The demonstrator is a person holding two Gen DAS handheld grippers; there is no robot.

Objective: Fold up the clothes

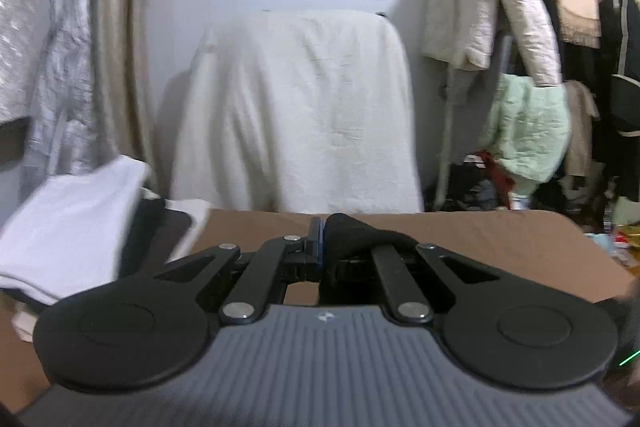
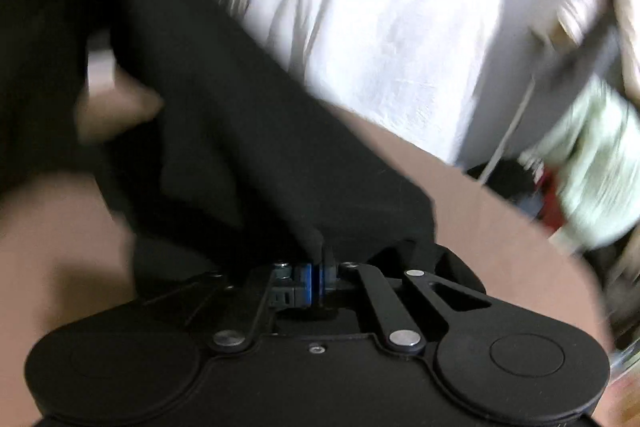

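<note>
A black garment (image 2: 224, 131) hangs lifted over the brown table (image 2: 480, 219), stretching up to the left in the right wrist view. My right gripper (image 2: 322, 267) is shut on its lower edge, with the cloth pinched between the blue pads. In the left wrist view my left gripper (image 1: 323, 239) is shut on another bunched fold of the black garment (image 1: 356, 233), which drapes over its right finger. The rest of the garment is out of sight in that view.
A stack of folded white and dark clothes (image 1: 72, 223) lies at the left of the table (image 1: 500, 247). Behind it stands a chair draped in a white cloth (image 1: 300, 107). Jackets hang on a rack (image 1: 500, 7) at the right, above floor clutter.
</note>
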